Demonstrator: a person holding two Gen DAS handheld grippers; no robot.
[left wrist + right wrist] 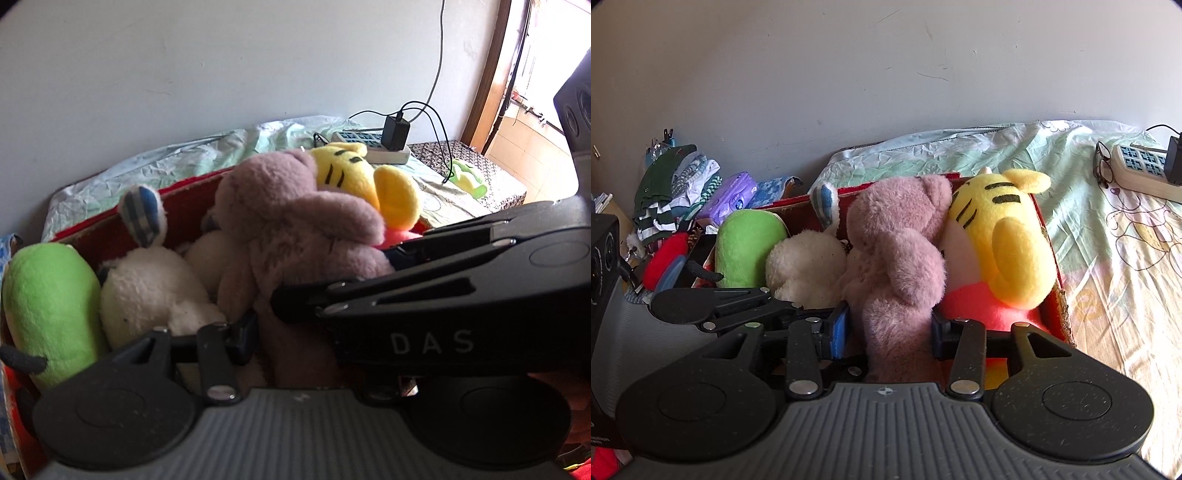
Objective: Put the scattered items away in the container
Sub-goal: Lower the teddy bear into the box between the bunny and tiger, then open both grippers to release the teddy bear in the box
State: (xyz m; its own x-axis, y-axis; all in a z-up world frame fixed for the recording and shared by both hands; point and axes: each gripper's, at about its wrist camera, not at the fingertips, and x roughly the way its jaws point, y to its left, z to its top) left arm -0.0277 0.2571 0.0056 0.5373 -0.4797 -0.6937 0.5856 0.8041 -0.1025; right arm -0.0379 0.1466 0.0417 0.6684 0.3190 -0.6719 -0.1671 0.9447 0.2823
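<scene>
A red cardboard box (1054,284) on the bed holds a green plush (746,243), a white plush (805,269), a mauve bear (897,258) and a yellow tiger plush (1004,240). My right gripper (890,328) has its fingers on either side of the mauve bear's lower body, pressing its fur. In the left wrist view the same box (110,221) and bear (291,229) show, with the right gripper's black frame (443,295) crossing in front. My left gripper (295,332) has only its left finger (243,332) visible, beside the bear; its right finger is hidden.
A power strip (1141,177) with a charger and a pair of glasses (1102,162) lie on the bed at right. Folded clothes (679,184) and a purple tissue pack (731,197) sit left of the box. A small green toy (467,177) lies on the bed's far end.
</scene>
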